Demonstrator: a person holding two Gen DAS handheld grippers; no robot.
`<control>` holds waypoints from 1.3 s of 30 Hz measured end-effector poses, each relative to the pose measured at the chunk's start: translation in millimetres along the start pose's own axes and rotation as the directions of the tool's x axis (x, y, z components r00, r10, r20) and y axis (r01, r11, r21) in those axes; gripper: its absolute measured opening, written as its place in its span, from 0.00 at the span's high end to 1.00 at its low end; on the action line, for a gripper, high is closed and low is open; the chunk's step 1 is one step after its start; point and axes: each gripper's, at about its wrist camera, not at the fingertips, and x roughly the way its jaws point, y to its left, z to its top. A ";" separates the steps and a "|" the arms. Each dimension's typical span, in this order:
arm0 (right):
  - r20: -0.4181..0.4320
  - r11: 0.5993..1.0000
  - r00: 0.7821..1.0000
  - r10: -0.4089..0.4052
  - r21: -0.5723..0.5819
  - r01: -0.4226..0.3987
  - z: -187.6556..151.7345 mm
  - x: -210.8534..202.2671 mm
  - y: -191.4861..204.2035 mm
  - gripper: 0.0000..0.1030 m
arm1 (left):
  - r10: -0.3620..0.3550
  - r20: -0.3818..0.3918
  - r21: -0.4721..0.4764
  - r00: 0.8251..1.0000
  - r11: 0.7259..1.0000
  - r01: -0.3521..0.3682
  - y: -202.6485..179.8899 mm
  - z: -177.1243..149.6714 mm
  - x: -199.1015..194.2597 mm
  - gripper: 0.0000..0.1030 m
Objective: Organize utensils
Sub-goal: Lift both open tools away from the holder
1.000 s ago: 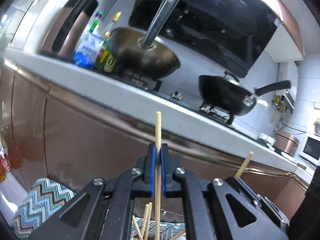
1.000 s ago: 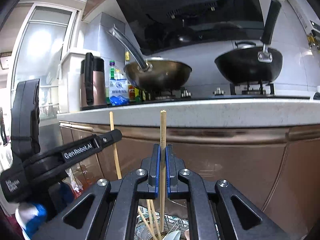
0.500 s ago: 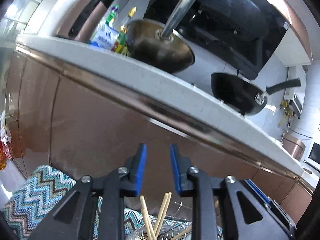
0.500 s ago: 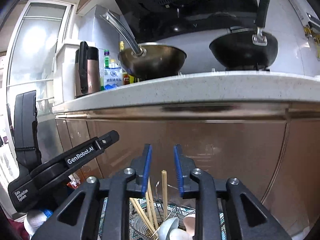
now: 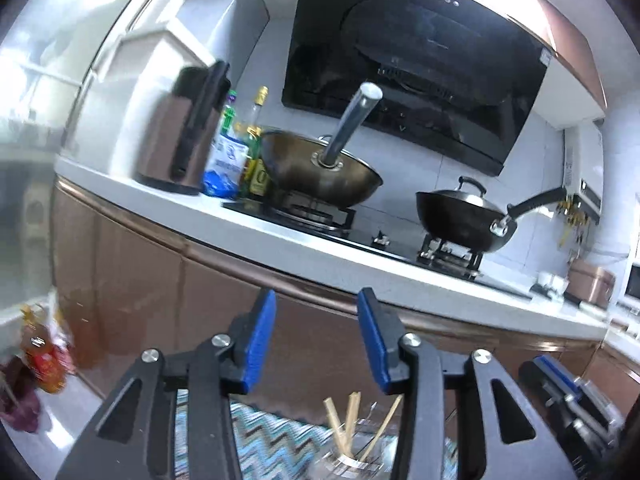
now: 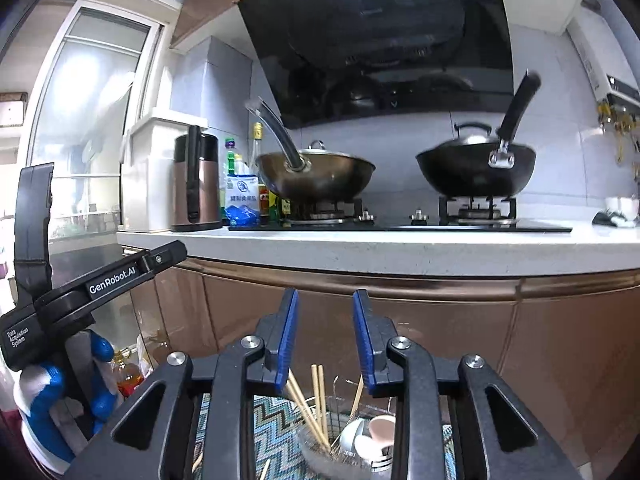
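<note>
My left gripper [image 5: 316, 344] and right gripper [image 6: 325, 334] are black linkages with silver screws and blue pads [image 6: 289, 334]; white "GenRobot.AI" lettering marks the left, above my blue-and-white gloved hand [image 6: 60, 396].

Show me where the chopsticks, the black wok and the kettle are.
chopsticks [image 6: 318, 390], right wrist view, upper shafts above the wire holder
black wok [image 6: 472, 174], right wrist view, front of the bowl
kettle [image 5: 170, 152], left wrist view, copper body

The left gripper [image 5: 317, 340], black-armed with blue pads, has its jaws spread wide and empty. Below it, thin wooden chopsticks [image 5: 347, 424] stand in a blurred clear holder [image 5: 340, 465] on a blue zigzag-patterned cloth [image 5: 272, 440]. Beyond, on the white countertop [image 5: 256, 228], a bronze wok [image 5: 320, 172] and a lidded black wok [image 5: 460, 216] sit on burners.
</note>
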 end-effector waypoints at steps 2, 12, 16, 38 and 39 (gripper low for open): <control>-0.005 1.000 1.000 -0.014 -0.005 0.014 2.5 -18.2 6.4 0.68 | 0.015 -0.021 0.035 1.000 0.999 -0.014 1.3 -0.1 -16.2 0.59; -0.038 0.999 0.998 -0.051 -0.001 0.051 -5.9 -91.8 30.5 0.63 | 0.067 -0.057 0.161 0.996 0.985 -0.057 18.9 -14.1 -101.1 0.59; -0.035 0.998 0.998 -0.059 0.000 0.059 -10.4 -115.5 41.2 0.52 | 0.076 -0.042 0.190 0.996 0.980 -0.067 25.3 -15.2 -128.4 0.58; -0.158 0.997 0.985 -0.068 0.028 0.073 -53.3 -123.5 41.9 0.47 | 0.156 -0.113 0.255 0.981 0.959 -0.123 53.3 -38.9 -136.4 0.49; -0.166 0.997 0.984 -0.066 0.027 0.072 -55.5 -120.8 41.8 0.47 | 0.162 -0.119 0.257 0.980 0.958 -0.127 54.6 -40.4 -133.5 0.49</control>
